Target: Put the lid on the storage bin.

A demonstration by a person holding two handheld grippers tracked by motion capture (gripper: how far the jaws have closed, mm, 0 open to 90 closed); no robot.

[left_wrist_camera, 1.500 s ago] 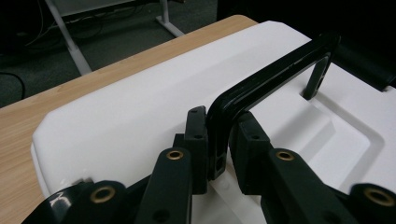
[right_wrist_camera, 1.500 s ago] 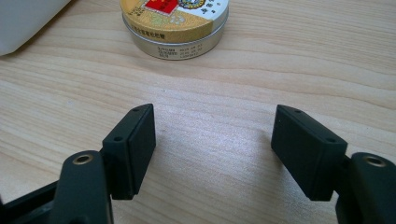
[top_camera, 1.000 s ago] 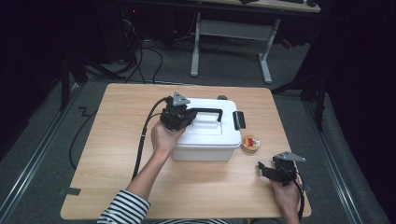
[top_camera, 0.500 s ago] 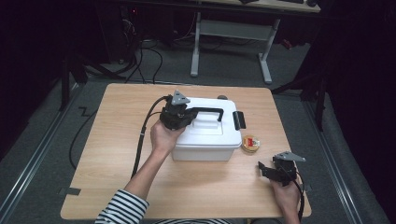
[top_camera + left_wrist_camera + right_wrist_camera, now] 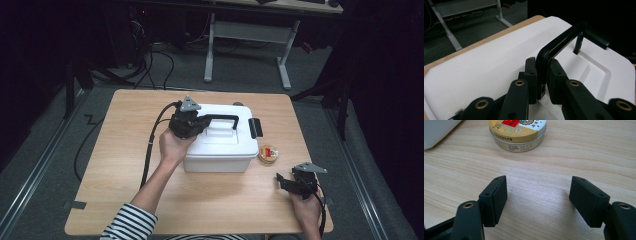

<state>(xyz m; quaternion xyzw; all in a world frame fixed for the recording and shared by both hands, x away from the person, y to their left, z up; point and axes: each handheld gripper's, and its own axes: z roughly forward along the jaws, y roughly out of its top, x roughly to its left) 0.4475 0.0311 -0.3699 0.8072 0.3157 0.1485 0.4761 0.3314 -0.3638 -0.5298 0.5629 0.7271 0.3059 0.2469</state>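
A wooden table (image 5: pixel 125 150) is seen from above, and near its middle a white lidded box (image 5: pixel 220 150) is set, with its long side running left to right across the table. A black handle (image 5: pixel 559 45) is raised upright over the lid, its bar lying along that same long axis. The handle's left end is clamped between the fingers (image 5: pixel 531 75) of the left gripper (image 5: pixel 187 122), which is reached in from the box's left side; any lift is judged to be carried through this grip, so the left hand is the working one. The right gripper (image 5: pixel 296 184) is rested well apart at the table's right front, its fingers (image 5: pixel 495 195) spread wide with nothing between them. A small round tin (image 5: pixel 517 132) is placed just beside the box's right end, ahead of those fingers.
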